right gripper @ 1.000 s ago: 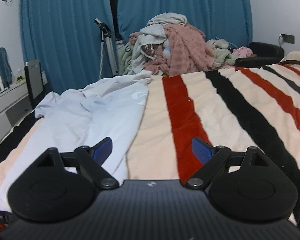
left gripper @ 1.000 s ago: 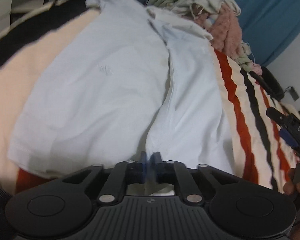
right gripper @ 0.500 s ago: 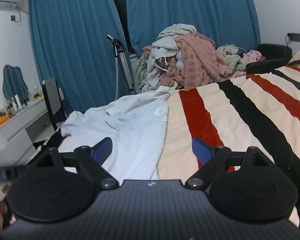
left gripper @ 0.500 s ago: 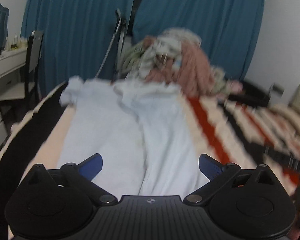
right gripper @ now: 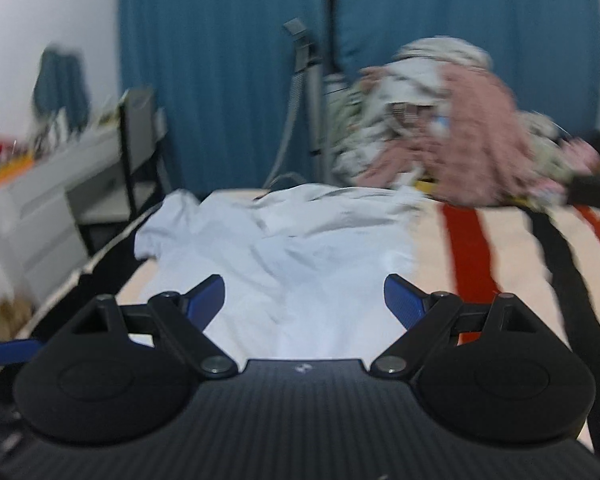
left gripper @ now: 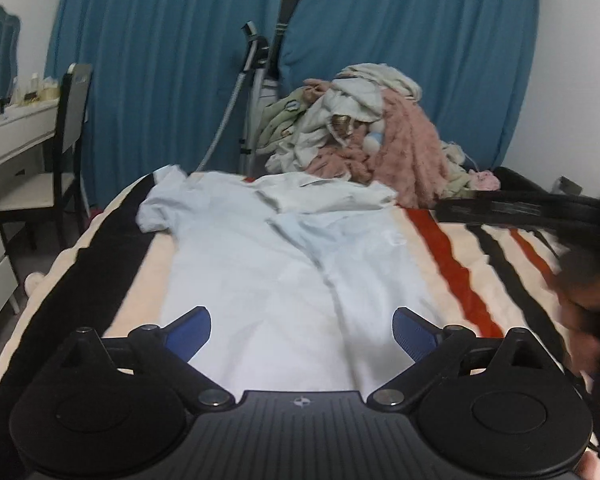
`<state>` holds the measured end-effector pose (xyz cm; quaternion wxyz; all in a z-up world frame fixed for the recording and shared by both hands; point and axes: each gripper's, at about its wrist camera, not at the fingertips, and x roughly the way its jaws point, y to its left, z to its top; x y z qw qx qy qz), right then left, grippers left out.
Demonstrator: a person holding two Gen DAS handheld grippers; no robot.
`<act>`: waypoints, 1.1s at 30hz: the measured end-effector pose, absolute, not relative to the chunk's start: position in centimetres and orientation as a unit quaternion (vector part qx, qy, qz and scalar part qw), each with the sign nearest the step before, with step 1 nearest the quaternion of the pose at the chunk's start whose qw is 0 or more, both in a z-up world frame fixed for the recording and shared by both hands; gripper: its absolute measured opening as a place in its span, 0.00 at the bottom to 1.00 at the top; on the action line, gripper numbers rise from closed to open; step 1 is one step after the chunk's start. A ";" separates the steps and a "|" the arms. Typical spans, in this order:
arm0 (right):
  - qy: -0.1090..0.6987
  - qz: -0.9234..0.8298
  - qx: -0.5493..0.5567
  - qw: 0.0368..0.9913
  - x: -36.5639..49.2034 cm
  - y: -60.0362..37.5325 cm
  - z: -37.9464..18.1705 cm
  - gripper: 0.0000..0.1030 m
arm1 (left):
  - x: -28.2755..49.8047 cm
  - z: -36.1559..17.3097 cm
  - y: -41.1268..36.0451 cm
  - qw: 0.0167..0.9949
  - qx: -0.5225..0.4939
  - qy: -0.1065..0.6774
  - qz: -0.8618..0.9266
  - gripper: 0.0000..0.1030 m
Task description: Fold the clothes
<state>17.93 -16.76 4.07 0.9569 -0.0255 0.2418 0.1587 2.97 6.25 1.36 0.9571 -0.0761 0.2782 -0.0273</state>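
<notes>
Two hand-held grippers point along a bed, and both are empty. The left gripper (left gripper: 302,330) has its blue-padded fingers (left gripper: 188,330) spread wide apart with nothing between them; the right gripper (right gripper: 304,300) is spread just as wide and also holds nothing. Below and ahead of both lies a pale blue shirt (left gripper: 260,272), spread lengthwise on the striped blanket (left gripper: 456,272), its right side laid inward over the middle so a long crease runs down it, while one short sleeve (left gripper: 158,204) sticks out at the far left. That looks like a partial fold: the left side and lengthwise folds appear left. Beyond the collar sits a heap of unfolded laundry (left gripper: 364,128) against blue curtains (left gripper: 160,60).
</notes>
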 end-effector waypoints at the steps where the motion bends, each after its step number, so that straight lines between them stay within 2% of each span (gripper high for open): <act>1: 0.246 0.172 -0.049 0.953 19.8 -14.7 3.4 0.85 | 3.3 0.8 7.4 0.956 -0.081 0.281 -0.020 0.96; 6: 0.251 0.247 -0.130 0.927 27.4 -3.3 -1.5 0.85 | 4.9 -1.0 12.8 0.952 -0.106 0.283 0.055 0.96; 12: 0.205 0.319 -0.218 0.899 32.1 9.5 -8.0 0.85 | 6.8 -2.8 18.7 0.938 -0.138 0.274 0.161 0.97; 16: 0.201 0.265 -0.217 0.918 35.4 11.3 -8.6 0.84 | 8.3 -3.8 19.9 0.931 -0.155 0.268 0.192 0.97; 17: 0.200 0.251 -0.216 0.922 36.3 11.8 -8.8 0.73 | 8.7 -4.1 20.1 0.930 -0.158 0.267 0.199 0.97; 19: 0.197 0.223 -0.215 0.930 37.9 12.7 -9.1 0.62 | 9.4 -4.6 20.6 0.926 -0.166 0.264 0.212 0.97; 21: 0.194 0.196 -0.213 0.937 39.5 13.6 -9.4 0.42 | 10.2 -5.1 21.1 0.922 -0.174 0.261 0.225 0.97; 23: 0.191 0.168 -0.212 0.944 41.2 14.5 -9.7 0.09 | 10.9 -5.5 21.0 0.921 -0.178 0.266 0.224 0.97; 28: 0.137 0.147 -0.165 0.966 40.8 10.7 -6.7 0.06 | 11.1 -5.8 19.2 0.924 -0.169 0.270 0.210 0.97; 33: 0.081 0.089 -0.056 0.991 40.6 0.2 -2.9 0.06 | 9.9 -5.3 16.6 0.938 -0.155 0.252 0.182 0.98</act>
